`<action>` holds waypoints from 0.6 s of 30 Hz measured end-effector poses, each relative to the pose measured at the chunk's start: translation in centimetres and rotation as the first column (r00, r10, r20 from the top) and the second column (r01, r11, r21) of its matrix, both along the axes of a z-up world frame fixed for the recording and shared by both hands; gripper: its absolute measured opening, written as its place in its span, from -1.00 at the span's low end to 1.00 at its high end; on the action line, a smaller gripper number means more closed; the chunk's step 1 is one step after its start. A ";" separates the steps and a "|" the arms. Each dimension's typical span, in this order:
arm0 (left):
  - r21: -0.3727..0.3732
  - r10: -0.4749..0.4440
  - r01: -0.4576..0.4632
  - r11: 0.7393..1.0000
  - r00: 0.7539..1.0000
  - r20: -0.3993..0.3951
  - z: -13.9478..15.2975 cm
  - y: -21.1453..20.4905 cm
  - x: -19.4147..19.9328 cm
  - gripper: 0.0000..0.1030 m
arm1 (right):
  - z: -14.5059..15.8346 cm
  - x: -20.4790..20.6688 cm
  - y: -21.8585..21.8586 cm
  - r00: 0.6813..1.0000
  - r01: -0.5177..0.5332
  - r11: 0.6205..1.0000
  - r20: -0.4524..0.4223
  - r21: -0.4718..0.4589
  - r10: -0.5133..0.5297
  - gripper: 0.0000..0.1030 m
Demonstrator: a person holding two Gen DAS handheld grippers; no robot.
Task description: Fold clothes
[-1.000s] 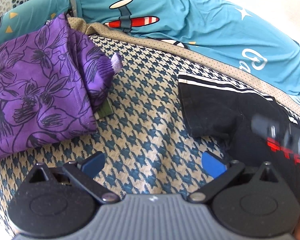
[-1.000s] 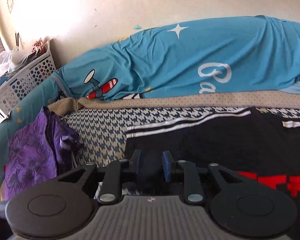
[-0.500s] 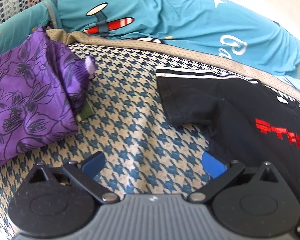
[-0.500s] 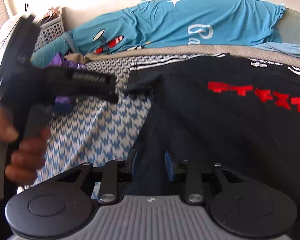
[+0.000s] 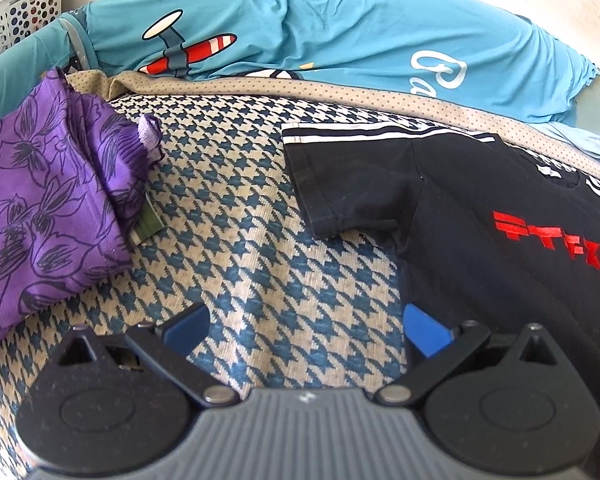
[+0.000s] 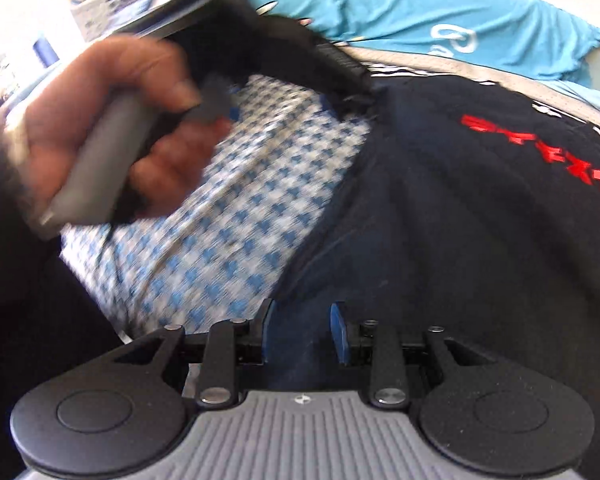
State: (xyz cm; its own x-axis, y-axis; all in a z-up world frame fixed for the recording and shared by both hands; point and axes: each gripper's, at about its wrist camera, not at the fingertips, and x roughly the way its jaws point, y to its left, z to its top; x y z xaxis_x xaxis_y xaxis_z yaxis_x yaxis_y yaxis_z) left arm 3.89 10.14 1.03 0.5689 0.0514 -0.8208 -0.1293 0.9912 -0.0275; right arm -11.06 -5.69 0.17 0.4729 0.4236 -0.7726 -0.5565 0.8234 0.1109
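Since the earlier frames the right gripper (image 6: 302,330) has swung from the black T-shirt's striped sleeve to its side edge, and the person's left hand (image 6: 112,132), absent from that view 1 second back, now fills its upper left, blurred with motion. The left view has shifted only slightly, so that more of the shirt shows.

The black T-shirt (image 5: 500,240) lies flat on the houndstooth cover (image 5: 240,220), a coarse woven cloth in blue and cream checks. The shirt is soft matte knit with blocky red lettering (image 5: 556,236) on the chest and 2 thin white stripes along the shoulder and sleeve; that short sleeve sticks out over the cover, its hem slightly curled.

Across the cover from the shirt sits a purple floral garment (image 5: 48,208), smooth and loosely bundled, with dark outlined flowers. Beyond the shirt, a wrinkled turquoise sheet (image 5: 340,32) printed with a red-and-white plane mounds over a dotted beige strip (image 5: 340,94). A white perforated plastic basket (image 5: 16,20) stands past the purple garment.

The left gripper (image 5: 304,328) hangs over bare cover beside the shirt's edge, its blue pads spread wide with nothing between them. The right gripper's blue pads stand narrowly apart above the shirt's dark side edge; fabric lies in the gap, but the pads are not pressing it.
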 end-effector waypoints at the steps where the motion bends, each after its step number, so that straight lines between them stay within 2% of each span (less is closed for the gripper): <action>1: 0.001 0.002 -0.002 1.000 1.000 -0.001 0.0 0.1 0.0 1.00 | 0.1 -0.4 0.4 1.000 -0.017 1.000 -0.001 -0.011 0.017 -0.39; 3: 0.002 0.006 -0.006 1.000 1.000 -0.003 -0.1 0.2 -0.1 1.00 | 0.1 -1.1 1.2 0.999 -0.043 0.998 -0.004 -0.037 0.043 -0.30; 7: 0.003 0.014 -0.014 1.000 1.000 -0.003 -0.1 0.6 -0.2 1.00 | -0.7 -2.2 2.4 0.998 -0.067 0.995 -0.012 -0.078 0.066 -0.28; 12: 0.000 0.028 -0.028 1.000 1.000 0.003 0.1 1.3 -0.4 1.00 | -1.7 -3.9 3.6 0.994 -0.080 0.983 0.065 -0.167 0.092 -0.28; 14: -0.001 0.037 -0.037 0.999 0.999 0.005 0.2 1.5 -0.4 1.00 | -1.8 -4.2 3.7 0.993 -0.077 0.982 0.076 -0.173 0.091 -0.37; 18: -0.009 0.042 -0.042 0.999 0.999 0.010 0.4 1.7 -0.5 1.00 | -1.7 -4.0 3.4 0.995 -0.063 0.987 0.064 -0.150 0.073 -0.80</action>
